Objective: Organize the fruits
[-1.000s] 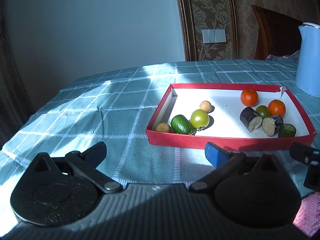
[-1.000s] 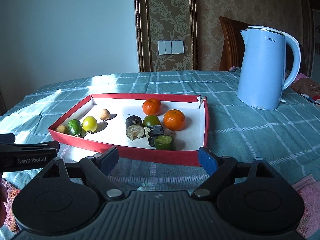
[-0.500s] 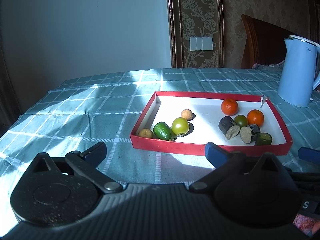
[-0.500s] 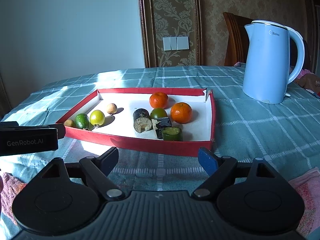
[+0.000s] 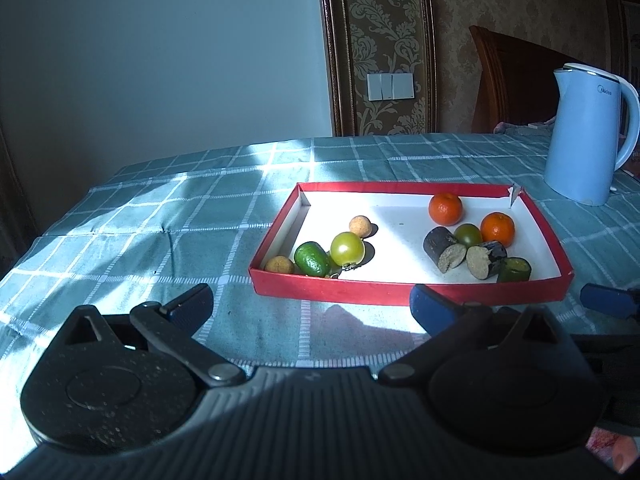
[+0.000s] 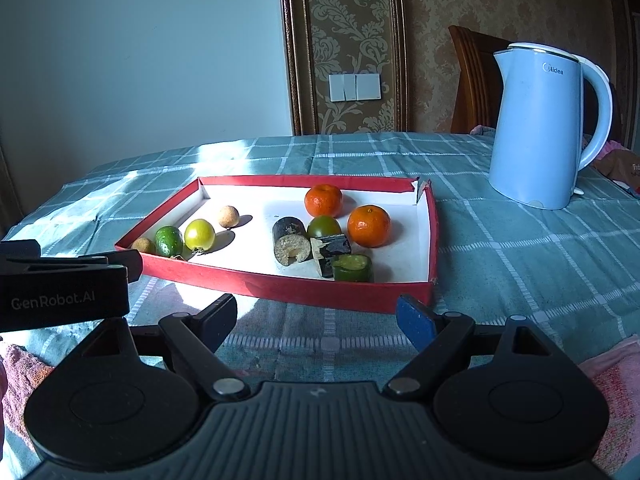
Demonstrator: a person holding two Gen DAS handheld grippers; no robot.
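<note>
A red tray [image 5: 400, 293] [image 6: 280, 286] with a white floor holds the fruit. At its left lie two small tan balls [image 5: 359, 225], a green oval fruit [image 5: 311, 258] [image 6: 169, 240] and a yellow-green tomato [image 5: 347, 248] [image 6: 199, 234]. At its right lie two oranges [image 5: 445, 209] [image 6: 368, 225], a dark green tomato [image 5: 468, 234], two dark cut pieces [image 5: 445, 249] [image 6: 291, 241] and a green cut piece [image 5: 514, 269] [image 6: 353, 267]. My left gripper [image 5: 310, 306] is open and empty before the tray's near wall. My right gripper [image 6: 316, 316] is open and empty too.
A light blue electric kettle [image 5: 586, 134] [image 6: 546, 126] stands on the checked teal tablecloth [image 5: 160, 220] right of the tray. The left gripper's body [image 6: 60, 284] shows at the left of the right wrist view. A pink cloth [image 6: 612, 392] lies at the near right. A wooden chair [image 5: 516, 80] stands behind.
Both grippers have drawn back from the tray and turned, so the tray sits farther off and the kettle shows in full in the left view. Both stay open and empty.
</note>
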